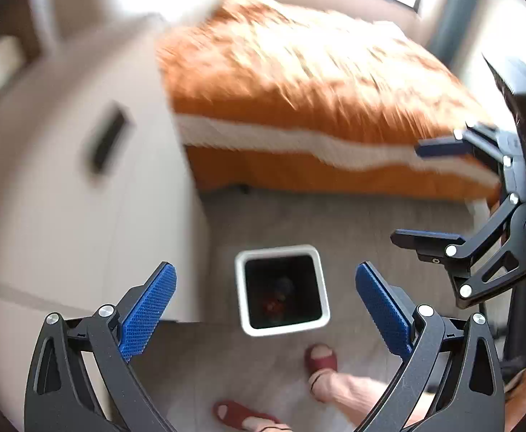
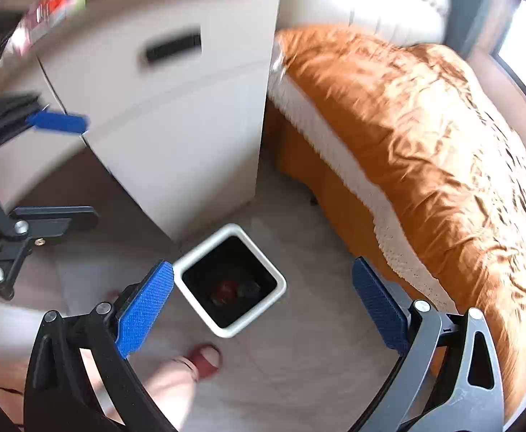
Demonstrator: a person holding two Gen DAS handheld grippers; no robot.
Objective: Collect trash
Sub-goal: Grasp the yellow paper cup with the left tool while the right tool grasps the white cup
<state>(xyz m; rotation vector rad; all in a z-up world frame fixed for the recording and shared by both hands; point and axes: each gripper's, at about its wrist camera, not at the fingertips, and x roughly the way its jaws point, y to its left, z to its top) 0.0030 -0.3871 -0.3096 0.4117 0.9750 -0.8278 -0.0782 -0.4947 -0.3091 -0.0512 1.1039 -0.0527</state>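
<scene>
Bin (image 1: 243, 280), white-rimmed and square, on the floor (image 1: 353, 223) beside the near corner of a pale cabinet (image 1: 83, 180); orange-covered bed (image 1: 299, 82) beyond and to the right. Dark interior with a few small items at the bottom, reddish and dark, too dim to name.

Left gripper (image 1: 266, 304): directly above the bin, looking almost straight down, the opening framed between the two blue pads (image 1: 147, 313). Jaws spread wide, nothing between them, nothing touched.

Right gripper (image 2: 262, 304): also above the floor, looking down; bin (image 2: 191, 262) low and slightly left of its centre line, turned cornerwise in this view, partly behind the left pad. Jaws equally wide apart, empty.

Each gripper seen in the other's view: right gripper (image 1: 439, 194) at the right edge of the left view, left gripper (image 2: 56, 165) at the left edge of the right view, both spread and holding nothing.

Key relation: bin straight below the left gripper, hence nearer to that side; no long axis of note, the mouth being square. Feet in red sandals (image 1: 320, 358) just on the near side of the bin.

Possible remaining trash: a blurred, colourful wrapper-like item (image 2: 50, 10) on the counter at the far left of the right view, well apart from both grippers, up and to the left. Judged stage: between a drop and the next pick, both sides free.
</scene>
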